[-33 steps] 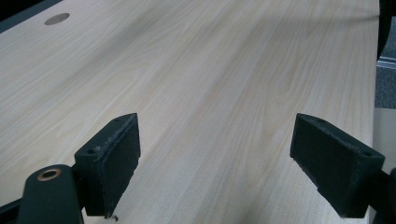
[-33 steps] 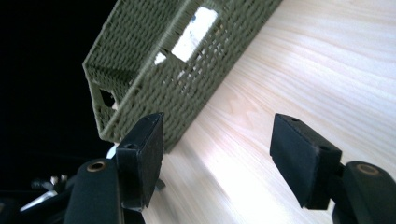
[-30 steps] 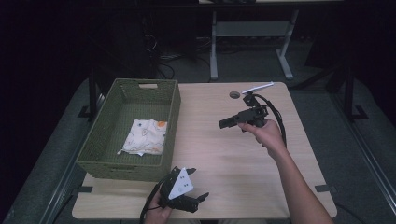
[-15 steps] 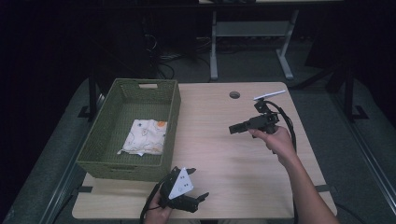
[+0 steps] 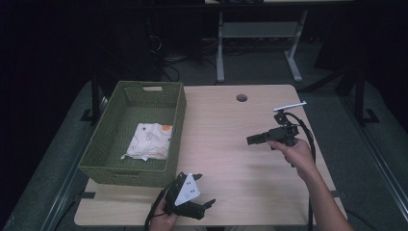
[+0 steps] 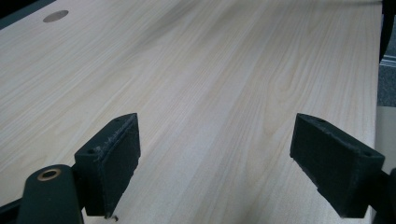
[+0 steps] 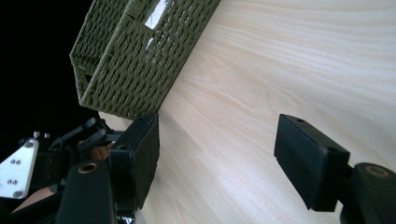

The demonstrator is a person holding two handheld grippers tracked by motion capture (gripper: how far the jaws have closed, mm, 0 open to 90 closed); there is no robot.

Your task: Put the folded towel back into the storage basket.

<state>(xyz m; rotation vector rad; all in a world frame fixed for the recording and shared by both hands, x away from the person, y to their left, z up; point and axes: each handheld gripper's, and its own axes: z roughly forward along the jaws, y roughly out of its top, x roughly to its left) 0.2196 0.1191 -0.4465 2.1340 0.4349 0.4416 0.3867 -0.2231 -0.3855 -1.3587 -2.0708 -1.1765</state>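
At the near edge of the bench (image 5: 231,168), just in front of the green woven basket (image 5: 171,120), the left tool (image 5: 208,204) rests low in the person's left hand (image 5: 163,222), its jaws set wide apart with bare wood between them, holding nothing. Farther along the right side, the right tool (image 5: 250,140) is held above the bench in the right hand (image 5: 297,153), pointing left toward the basket; its jaws have just been opening and stand well apart, with nothing between them and touching nothing. Farther still, at the left, a patterned white cloth (image 5: 148,140) lies folded on the basket's floor, well apart from both tools.
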